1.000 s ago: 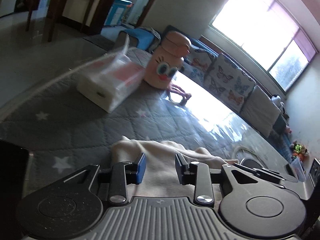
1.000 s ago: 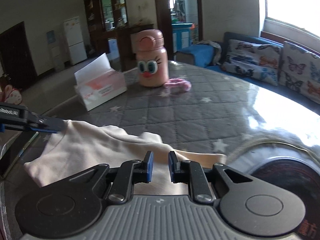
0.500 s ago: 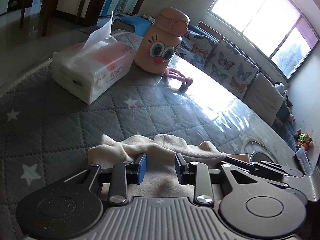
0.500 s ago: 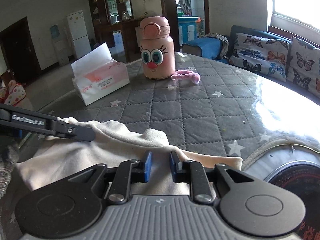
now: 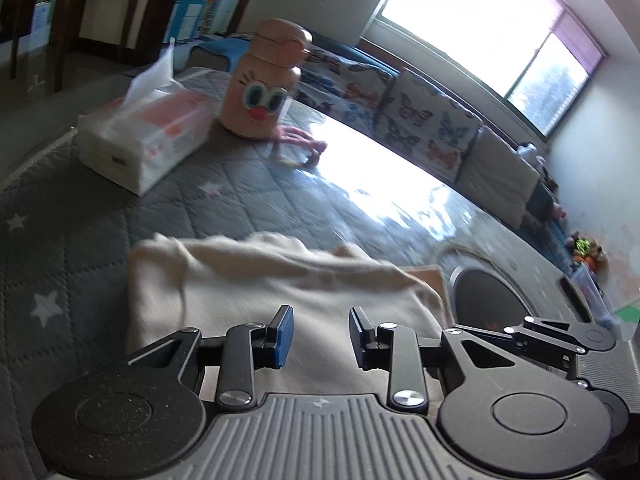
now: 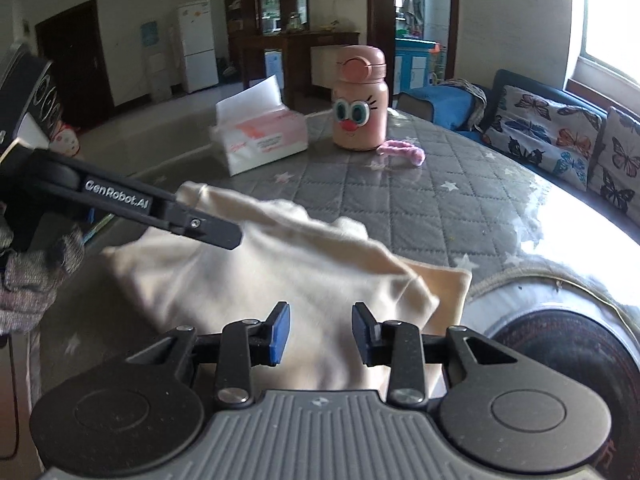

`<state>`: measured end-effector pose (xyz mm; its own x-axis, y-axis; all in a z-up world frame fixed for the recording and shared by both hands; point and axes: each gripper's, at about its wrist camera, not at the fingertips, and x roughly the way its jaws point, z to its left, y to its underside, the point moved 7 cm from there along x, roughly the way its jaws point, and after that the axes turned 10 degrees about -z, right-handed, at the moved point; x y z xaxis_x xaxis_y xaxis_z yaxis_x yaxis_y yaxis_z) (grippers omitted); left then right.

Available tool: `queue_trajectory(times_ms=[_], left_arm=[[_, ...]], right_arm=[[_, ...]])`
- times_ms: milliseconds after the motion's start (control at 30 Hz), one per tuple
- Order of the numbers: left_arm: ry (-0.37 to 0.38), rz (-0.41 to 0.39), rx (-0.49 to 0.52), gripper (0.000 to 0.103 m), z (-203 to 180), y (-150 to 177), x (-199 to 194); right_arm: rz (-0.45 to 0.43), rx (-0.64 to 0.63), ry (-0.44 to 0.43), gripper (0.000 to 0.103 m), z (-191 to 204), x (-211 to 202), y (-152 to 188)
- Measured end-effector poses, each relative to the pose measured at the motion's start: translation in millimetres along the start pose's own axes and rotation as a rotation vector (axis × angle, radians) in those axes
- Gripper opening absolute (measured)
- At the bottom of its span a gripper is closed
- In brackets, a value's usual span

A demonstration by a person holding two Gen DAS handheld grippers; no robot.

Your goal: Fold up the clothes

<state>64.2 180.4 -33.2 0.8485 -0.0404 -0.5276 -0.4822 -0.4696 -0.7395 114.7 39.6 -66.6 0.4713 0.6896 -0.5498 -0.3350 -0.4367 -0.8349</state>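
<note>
Cream soft garment [image 6: 280, 280] lies rumpled on quilted mat [image 6: 420, 196].

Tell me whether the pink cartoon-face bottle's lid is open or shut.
Shut. The bottle stands upright on the quilted table cover, its pink cap seated flat on top.

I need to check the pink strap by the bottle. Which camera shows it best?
The right wrist view: the pink strap lies sharp and whole beside the cartoon bottle. The left wrist view shows it blurred, partly washed out by window glare.
</note>
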Motion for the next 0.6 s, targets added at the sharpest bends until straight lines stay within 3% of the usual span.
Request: queue_trajectory(times_ms=[300, 433, 600], left_arm=[[0.017, 0.036, 0.059, 0.033, -21, 33, -6], [-0.005, 0.014, 0.131, 0.033, -27, 41, -8], [0.011, -0.022, 0.128, 0.033, -30, 33, -25]], right_arm=[[0.008, -0.019, 0.01, 0.034, 6, -19, 23], [0.009, -0.027, 0.023, 0.035, 5, -18, 32], [-0.026, -0.025, 0.016, 0.036, 8, -25, 22]])
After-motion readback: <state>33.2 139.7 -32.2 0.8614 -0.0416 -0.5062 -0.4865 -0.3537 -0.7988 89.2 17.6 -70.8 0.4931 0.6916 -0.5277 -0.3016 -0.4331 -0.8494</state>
